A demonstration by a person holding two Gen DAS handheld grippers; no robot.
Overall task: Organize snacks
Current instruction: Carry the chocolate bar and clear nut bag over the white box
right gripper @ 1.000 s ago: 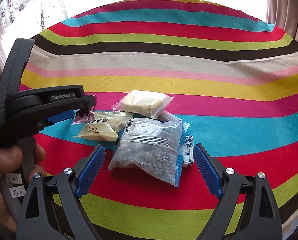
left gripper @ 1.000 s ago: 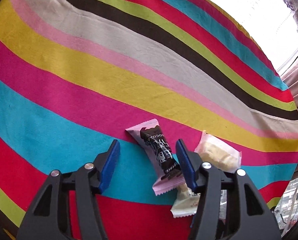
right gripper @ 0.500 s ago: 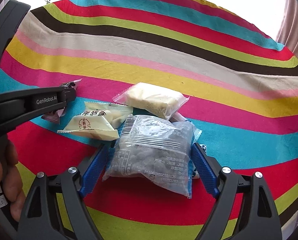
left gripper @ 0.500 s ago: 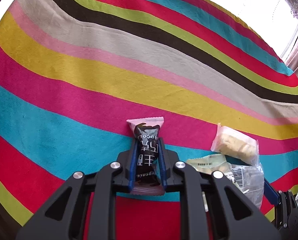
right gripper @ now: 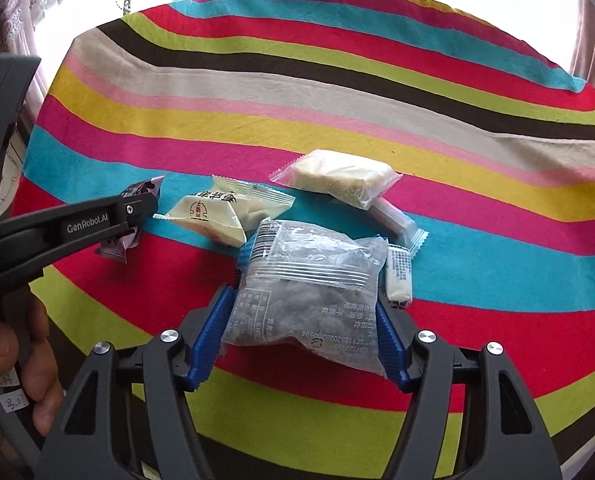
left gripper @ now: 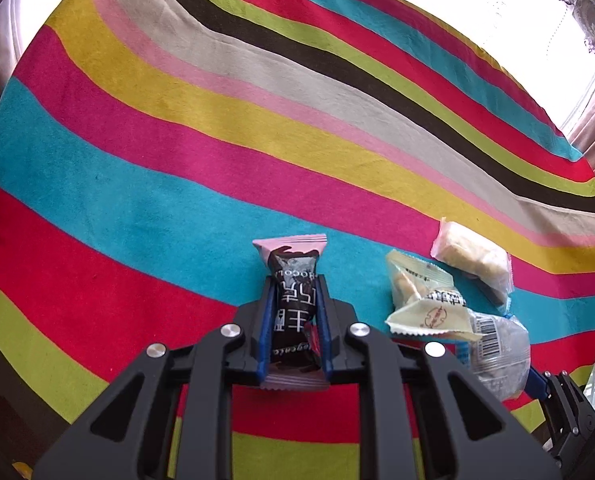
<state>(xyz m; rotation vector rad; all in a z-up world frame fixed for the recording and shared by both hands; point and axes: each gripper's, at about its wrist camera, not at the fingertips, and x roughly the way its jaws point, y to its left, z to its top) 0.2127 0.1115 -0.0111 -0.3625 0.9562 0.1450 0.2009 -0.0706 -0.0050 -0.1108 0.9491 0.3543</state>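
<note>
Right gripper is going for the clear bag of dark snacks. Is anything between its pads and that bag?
No. The right gripper has just been closing, and the clear bag already sits between its blue pads, nothing else intervening. A small white packet lies just beyond the right-hand pad.

The left gripper (left gripper: 293,320) points steeply downward, its blue-padded jaws clamped tight on a pink-and-brown chocolate bar (left gripper: 293,308). A bare hand (right gripper: 21,364) grips its black handle at the left edge of the right wrist view. The right gripper (right gripper: 303,336) also angles down; its jaws have just been closing around a clear packet (right gripper: 305,292), pads touching its sides.
</note>
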